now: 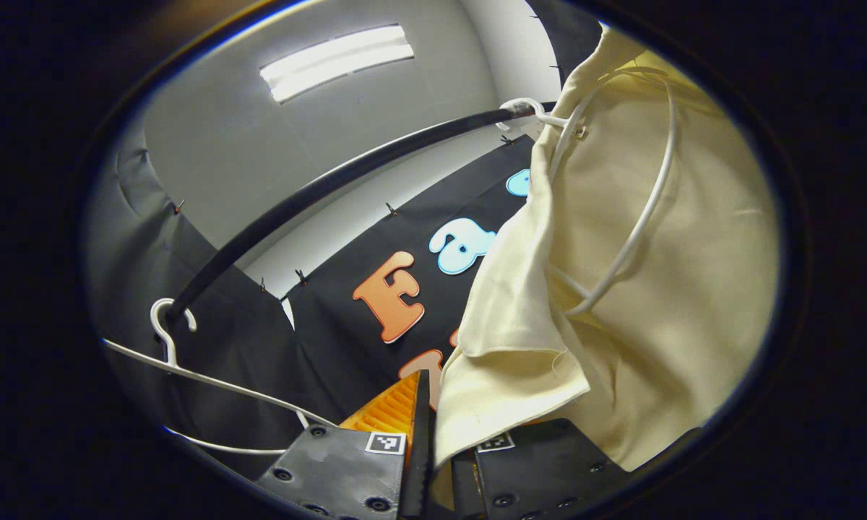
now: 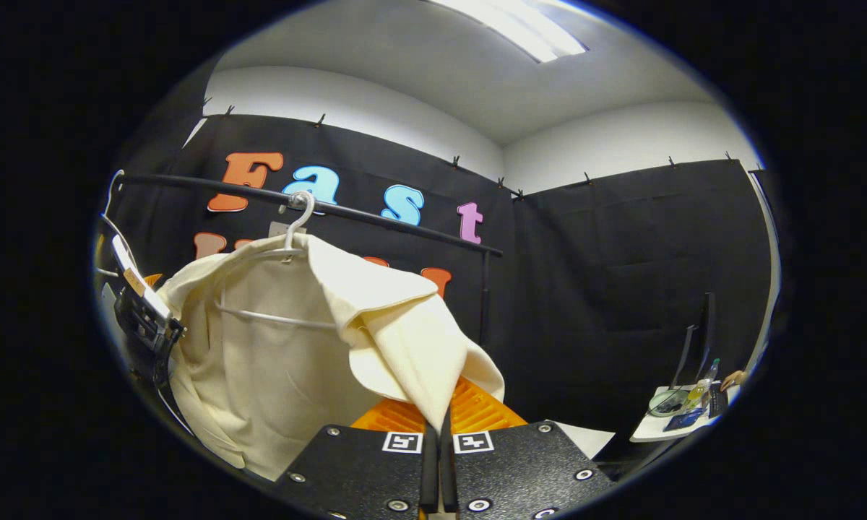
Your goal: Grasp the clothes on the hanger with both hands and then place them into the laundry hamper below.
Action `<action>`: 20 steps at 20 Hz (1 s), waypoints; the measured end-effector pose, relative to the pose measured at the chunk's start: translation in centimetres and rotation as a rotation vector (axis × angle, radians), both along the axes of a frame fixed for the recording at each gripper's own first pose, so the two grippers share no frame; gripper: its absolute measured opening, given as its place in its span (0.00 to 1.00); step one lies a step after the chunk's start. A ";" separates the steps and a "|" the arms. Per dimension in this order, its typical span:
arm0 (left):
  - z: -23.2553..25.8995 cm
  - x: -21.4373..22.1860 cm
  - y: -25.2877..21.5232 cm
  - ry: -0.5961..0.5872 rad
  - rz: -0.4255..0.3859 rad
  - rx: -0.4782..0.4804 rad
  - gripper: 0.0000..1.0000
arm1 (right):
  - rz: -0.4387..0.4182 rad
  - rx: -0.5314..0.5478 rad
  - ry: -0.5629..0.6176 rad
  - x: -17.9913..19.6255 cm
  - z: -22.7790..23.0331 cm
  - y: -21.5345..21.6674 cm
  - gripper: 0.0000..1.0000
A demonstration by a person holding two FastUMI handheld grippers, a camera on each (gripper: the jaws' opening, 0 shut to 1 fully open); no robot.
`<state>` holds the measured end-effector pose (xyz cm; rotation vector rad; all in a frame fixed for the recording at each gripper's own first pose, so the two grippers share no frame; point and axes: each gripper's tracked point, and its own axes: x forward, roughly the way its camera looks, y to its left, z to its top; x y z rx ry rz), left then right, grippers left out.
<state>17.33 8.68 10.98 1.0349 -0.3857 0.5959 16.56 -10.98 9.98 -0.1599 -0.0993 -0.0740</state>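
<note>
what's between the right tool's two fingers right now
A pinched fold of the cream garment, which still hangs on the white hanger; the right tool is shut on it, seen in the right gripper view.

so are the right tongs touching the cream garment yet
Touching. In the right gripper view the right tongs are closed on a fold of the cream garment, which runs down into the narrow slit between the two fingers while the rest hangs on the white hanger.
</note>
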 end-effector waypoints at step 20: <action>3.5 8.0 3.2 -0.041 -0.104 -0.161 0.14 | -0.030 -0.052 -0.020 14.6 10.0 -6.4 0.01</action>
